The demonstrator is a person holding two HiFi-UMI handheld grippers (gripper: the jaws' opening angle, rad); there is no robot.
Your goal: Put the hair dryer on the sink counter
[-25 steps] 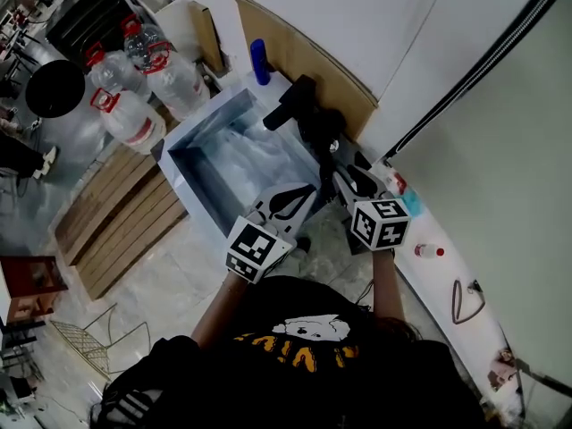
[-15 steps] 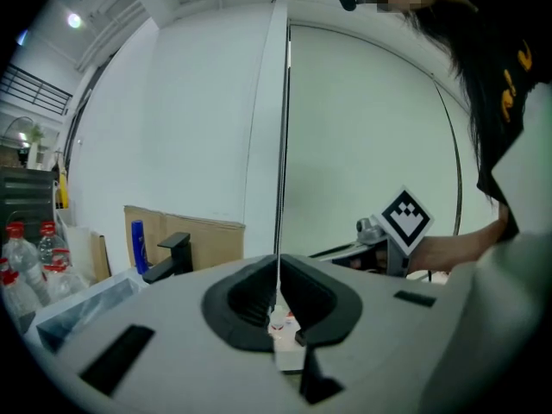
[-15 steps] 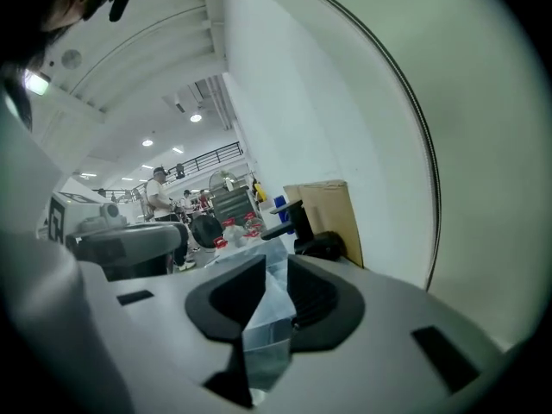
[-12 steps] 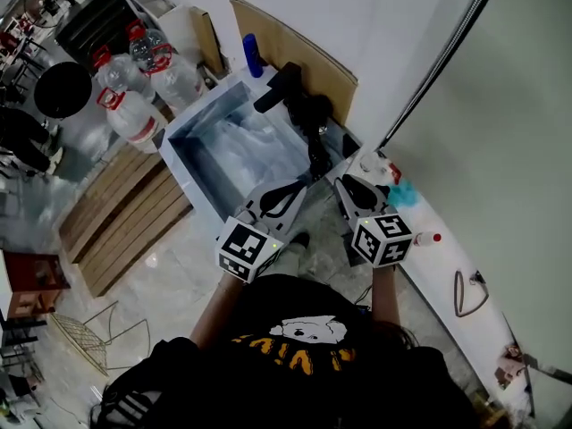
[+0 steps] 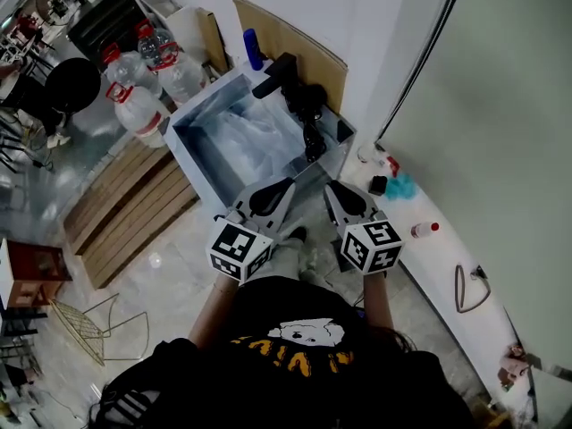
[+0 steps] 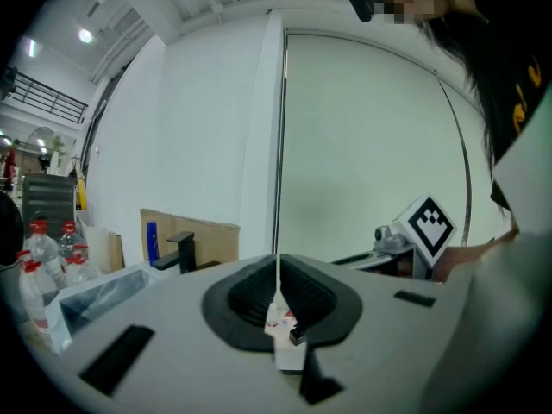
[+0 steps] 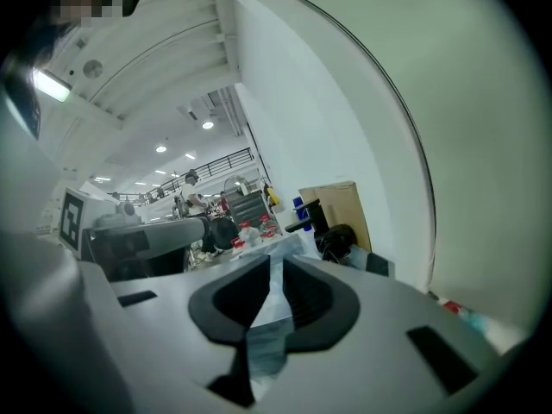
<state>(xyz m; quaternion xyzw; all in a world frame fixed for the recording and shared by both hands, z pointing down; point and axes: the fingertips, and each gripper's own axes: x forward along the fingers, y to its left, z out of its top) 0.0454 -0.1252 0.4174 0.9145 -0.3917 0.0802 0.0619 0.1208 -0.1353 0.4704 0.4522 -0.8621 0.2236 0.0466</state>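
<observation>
The black hair dryer [image 5: 308,107] lies on the white sink counter [image 5: 336,147], at the back right corner beside the black faucet [image 5: 273,72]. Its dark bulk also shows in the right gripper view [image 7: 338,241], well beyond the jaws. Both grippers hang in the air in front of the sink, apart from the dryer. My left gripper [image 5: 271,195] is shut with nothing in it. My right gripper [image 5: 343,195] has just been closing; only a narrow slit is left between its jaws, and nothing is in that slit.
The sink basin [image 5: 198,155] is lined with clear plastic. Behind it are a blue bottle [image 5: 254,50] and cardboard [image 5: 290,36]. Water jugs [image 5: 143,105] and wooden pallets [image 5: 134,208] lie left. A white ledge [image 5: 465,257] at the right carries a teal cloth [image 5: 399,186] and a small bottle [image 5: 427,229].
Both grippers have drawn back from the sink toward the person. The right gripper's jaws have narrowed. The hair dryer has stayed on the counter.
</observation>
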